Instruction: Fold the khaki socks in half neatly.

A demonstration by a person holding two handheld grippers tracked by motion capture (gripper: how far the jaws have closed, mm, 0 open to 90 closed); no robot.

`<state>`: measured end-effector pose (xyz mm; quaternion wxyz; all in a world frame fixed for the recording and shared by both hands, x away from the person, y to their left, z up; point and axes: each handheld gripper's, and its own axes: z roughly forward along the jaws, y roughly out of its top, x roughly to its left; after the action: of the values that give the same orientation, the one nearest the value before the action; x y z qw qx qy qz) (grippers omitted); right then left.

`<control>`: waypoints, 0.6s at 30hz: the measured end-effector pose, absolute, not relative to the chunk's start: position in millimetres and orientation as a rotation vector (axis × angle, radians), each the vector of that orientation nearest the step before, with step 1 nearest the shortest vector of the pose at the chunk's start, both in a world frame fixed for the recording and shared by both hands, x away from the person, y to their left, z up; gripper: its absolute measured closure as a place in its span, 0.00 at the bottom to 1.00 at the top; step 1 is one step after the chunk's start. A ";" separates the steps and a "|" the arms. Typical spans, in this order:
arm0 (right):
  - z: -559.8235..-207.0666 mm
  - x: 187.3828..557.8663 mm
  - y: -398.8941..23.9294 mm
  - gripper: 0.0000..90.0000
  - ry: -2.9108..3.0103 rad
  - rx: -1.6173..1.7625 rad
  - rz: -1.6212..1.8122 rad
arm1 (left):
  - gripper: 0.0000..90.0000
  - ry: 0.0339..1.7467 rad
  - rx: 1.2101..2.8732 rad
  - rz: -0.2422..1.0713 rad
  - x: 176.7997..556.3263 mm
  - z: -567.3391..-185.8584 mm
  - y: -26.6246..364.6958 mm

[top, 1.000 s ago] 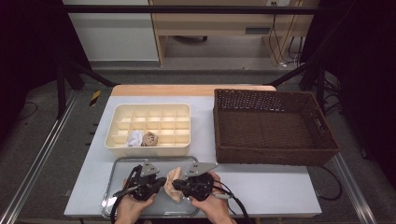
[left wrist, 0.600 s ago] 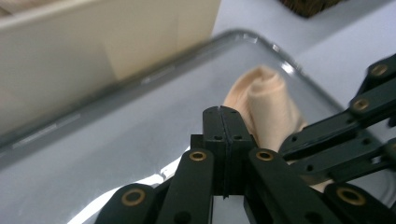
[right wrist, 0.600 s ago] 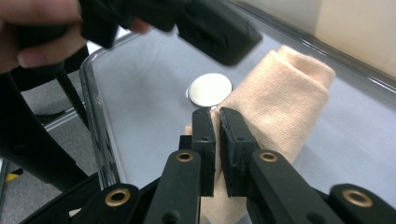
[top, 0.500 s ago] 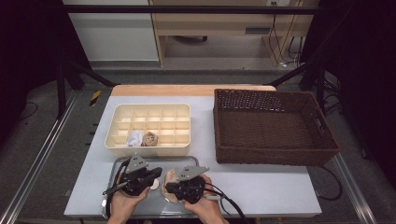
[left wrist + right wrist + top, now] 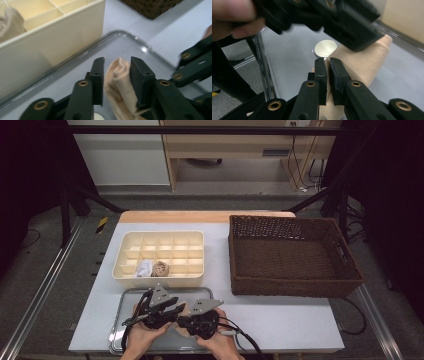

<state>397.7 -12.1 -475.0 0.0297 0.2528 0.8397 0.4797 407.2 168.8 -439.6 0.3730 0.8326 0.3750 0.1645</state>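
Beige and soft, a rolled-up piece of cloth lies on the shiny metal tray at the near edge of the pale grey counter, and both my hands work on it there. My left tongs have just been opening: the two black jaws now stand part-way apart with the roll between them; the right-hand pad rests against the fabric, while a gap shows on the other side, so nothing is pinched. My right tongs are all but closed, nipping a thin fold of the same cloth between their pads. From above, the left tongs and the right tongs sit close together over the tray, just beside each other.

Under the roll, a small round cream disc lies on the tray floor. Just beyond the tray stands a cream plastic box with many small compartments; its near row holds a white bundle and a brownish bundle side by side. To the right of that box sits a dark brown woven wicker basket.
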 end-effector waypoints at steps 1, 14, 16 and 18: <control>-473.7 397.2 -14.0 0.94 2.592 0.788 1.478 | 0.70 0.980 2.146 0.423 408.7 -441.3 172.0; -466.4 401.8 -34.5 0.90 2.566 0.881 1.414 | 0.62 1.058 2.122 0.365 397.4 -448.2 186.1; -466.3 400.6 -34.9 0.89 2.560 0.881 1.411 | 0.58 1.073 2.103 0.352 395.9 -446.7 187.4; -466.8 399.7 -36.1 0.91 2.561 0.884 1.409 | 0.55 1.086 2.070 0.339 394.4 -443.9 188.7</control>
<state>399.7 -36.1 -466.8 0.0440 0.2891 0.8379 0.4609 394.4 188.7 -443.9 0.3801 0.8106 0.4252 0.1327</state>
